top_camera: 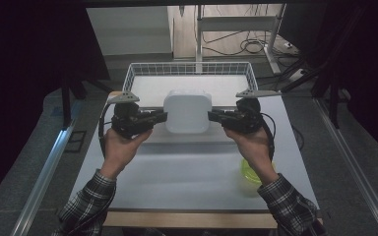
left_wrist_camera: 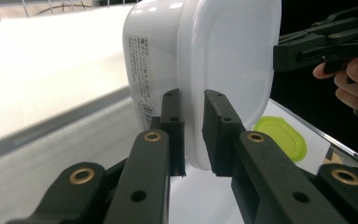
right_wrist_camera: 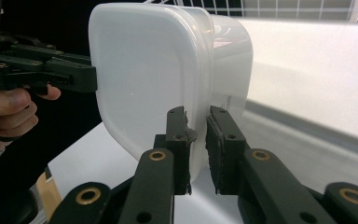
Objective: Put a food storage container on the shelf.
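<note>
I have the white plastic container (top_camera: 187, 111) at mid-worktop, pinched at its rim at 9 and 3 o'clock by left hand-held gripper (top_camera: 163, 117) and right hand-held gripper (top_camera: 211, 116) — light, stiff, slick, so I keep the grip level.

A lab: black curtains (top_camera: 29, 64), loose floor cables (top_camera: 248, 46) and a metal-framed rig table (top_camera: 187, 172).

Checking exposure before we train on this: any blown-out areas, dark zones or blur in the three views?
High view: edges of the frame fall into near black, white container bright but readable, soft shadow beneath it on the table. Left gripper view: the table at left is washed out to white, the near jaws slightly soft, the container's label print sharp. Right gripper view: glare on the table at upper right, dark at left.
</note>
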### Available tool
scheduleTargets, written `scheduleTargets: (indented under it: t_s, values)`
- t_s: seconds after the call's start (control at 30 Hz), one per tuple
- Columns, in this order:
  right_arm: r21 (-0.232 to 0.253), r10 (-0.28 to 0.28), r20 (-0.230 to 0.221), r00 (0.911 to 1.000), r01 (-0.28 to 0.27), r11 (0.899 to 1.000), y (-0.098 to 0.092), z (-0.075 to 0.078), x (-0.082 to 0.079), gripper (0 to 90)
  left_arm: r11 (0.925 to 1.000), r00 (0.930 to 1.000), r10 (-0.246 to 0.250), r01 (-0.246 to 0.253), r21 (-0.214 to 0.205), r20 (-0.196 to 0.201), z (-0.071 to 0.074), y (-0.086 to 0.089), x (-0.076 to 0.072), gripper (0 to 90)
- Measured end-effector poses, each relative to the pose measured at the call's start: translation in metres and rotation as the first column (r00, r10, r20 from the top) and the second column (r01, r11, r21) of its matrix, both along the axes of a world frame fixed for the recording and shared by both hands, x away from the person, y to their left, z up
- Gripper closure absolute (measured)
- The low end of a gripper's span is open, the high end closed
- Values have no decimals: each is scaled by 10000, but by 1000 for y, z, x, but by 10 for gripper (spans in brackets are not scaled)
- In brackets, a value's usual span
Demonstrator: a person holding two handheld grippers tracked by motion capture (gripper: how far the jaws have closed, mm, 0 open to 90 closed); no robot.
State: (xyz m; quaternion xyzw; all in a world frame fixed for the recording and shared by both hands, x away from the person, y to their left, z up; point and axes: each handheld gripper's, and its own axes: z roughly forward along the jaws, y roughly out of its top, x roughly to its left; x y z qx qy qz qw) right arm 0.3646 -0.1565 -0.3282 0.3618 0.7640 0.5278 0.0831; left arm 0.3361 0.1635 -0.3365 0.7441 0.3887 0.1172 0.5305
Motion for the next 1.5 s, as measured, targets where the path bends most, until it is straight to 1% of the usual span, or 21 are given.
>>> scheduleTargets:
  t_s: [0.07,0.1,0.13,0.17,0.23,0.3,0.33,0.4,0.63,0.67,0.7,0.73,0.77,0.87,0.97,1.0,1.1,1.17,1.4,1.43,1.5]
  values:
    - [11,-18,60,10000,18,10000,0,2,2,792,10000,10000,13,-13,-23,13,2,0,2,793]
    - [6,-108,131,9999,108,9999,0,7,4,792,10000,10000,13,-12,-48,57,6,0,6,793]
    - [-4,-148,200,9997,148,9999,0,10,6,791,10000,10000,13,-12,-48,57,6,0,6,793]
    - [-3,-169,220,9996,169,9999,1,12,7,791,9999,10000,40,-39,-99,68,10,-1,10,793]
    - [0,-234,296,9993,234,9997,1,17,10,791,9999,10000,41,-40,-128,87,14,0,14,793]
    - [41,-252,315,9992,250,9997,1,19,12,791,9999,10000,36,-35,-164,74,15,0,16,793]
    - [21,-309,351,9989,309,9995,2,22,15,790,9998,10000,78,-77,-194,45,17,0,18,793]
    - [31,-343,376,9987,342,9994,3,25,19,790,9996,10000,99,-99,-261,7,21,1,24,794]
    - [14,-518,360,9980,518,9987,7,33,32,789,9994,9998,182,-184,-302,-82,25,3,40,793]
    - [-23,-550,351,9979,551,9985,8,34,35,789,9994,9998,182,-184,-302,-82,25,3,40,793]
    - [-8,-576,303,9979,576,9983,9,34,37,788,9994,9997,216,-220,-251,-139,26,4,44,792]
    - [-8,-576,303,9979,576,9983,9,34,37,788,9994,9997,216,-220,-251,-139,26,4,44,792]
    - [-25,-593,270,9979,594,9982,10,35,41,788,9992,9994,280,-285,-270,-193,26,5,49,792]
    - [-12,-651,147,9978,652,9979,12,34,47,787,9990,9990,347,-355,-287,-280,25,5,55,790]
    - [-4,-707,66,9975,707,9975,13,33,52,786,9986,9986,404,-415,-320,-343,24,5,58,786]
    - [14,-719,34,9974,719,9974,13,33,54,786,9981,9984,444,-458,-408,-351,22,5,61,785]
    - [37,-753,-17,9972,753,9972,13,31,57,784,9974,9979,502,-521,-488,-404,20,5,65,782]
    - [42,-765,-60,9971,765,9971,14,30,59,783,9972,9975,569,-588,-452,-416,19,5,66,778]
    - [151,-766,-258,9967,770,9969,14,28,65,777,9969,9978,584,-600,-507,-316,16,4,69,759]
    - [211,-770,-282,9966,776,9968,14,26,67,769,9968,9981,588,-597,-534,-194,16,3,70,754]
    - [239,-789,-245,9966,794,9966,14,25,69,758,9970,9982,593,-599,-488,-134,16,2,71,736]
